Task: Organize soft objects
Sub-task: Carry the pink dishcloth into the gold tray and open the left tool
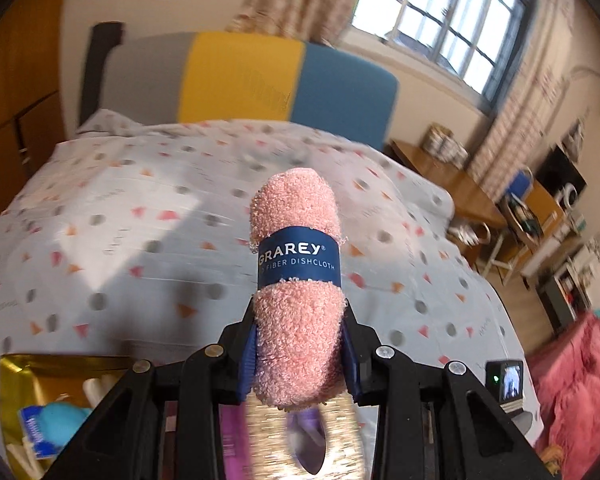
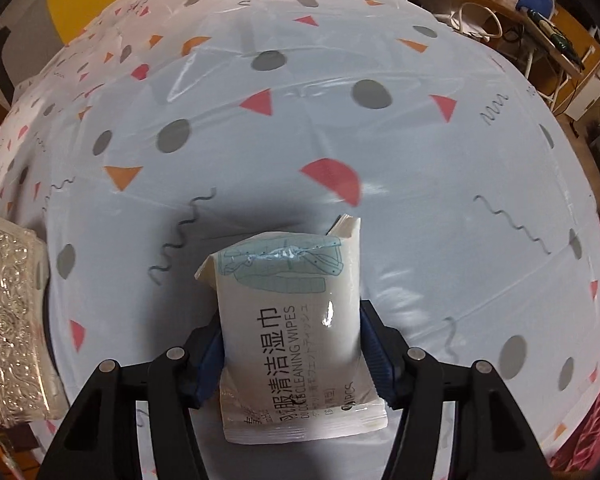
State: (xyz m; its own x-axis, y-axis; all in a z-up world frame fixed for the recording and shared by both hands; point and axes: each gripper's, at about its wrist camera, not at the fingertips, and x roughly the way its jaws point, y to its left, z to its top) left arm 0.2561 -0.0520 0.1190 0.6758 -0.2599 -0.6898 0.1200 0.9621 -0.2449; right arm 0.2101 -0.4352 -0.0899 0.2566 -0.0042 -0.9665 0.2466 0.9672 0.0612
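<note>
In the left wrist view my left gripper [image 1: 300, 356] is shut on a rolled pink dishcloth [image 1: 296, 240] with a dark blue paper band. It holds the roll upright above the bed [image 1: 120, 220]. In the right wrist view my right gripper [image 2: 290, 354] is shut on a white pack of cleaning wipes [image 2: 290, 320]. It holds the pack just above the patterned sheet [image 2: 300, 120]. A gold box [image 1: 40, 400] at the lower left holds a light blue soft thing [image 1: 60, 420]; its embossed side [image 2: 8, 320] shows at the left of the right wrist view.
A headboard [image 1: 240, 76] in grey, yellow and blue stands at the far end of the bed. A wooden desk [image 1: 440, 176] with chairs is to the right. A pink blanket [image 1: 576, 392] lies at the right edge, beside a small screen [image 1: 508, 380].
</note>
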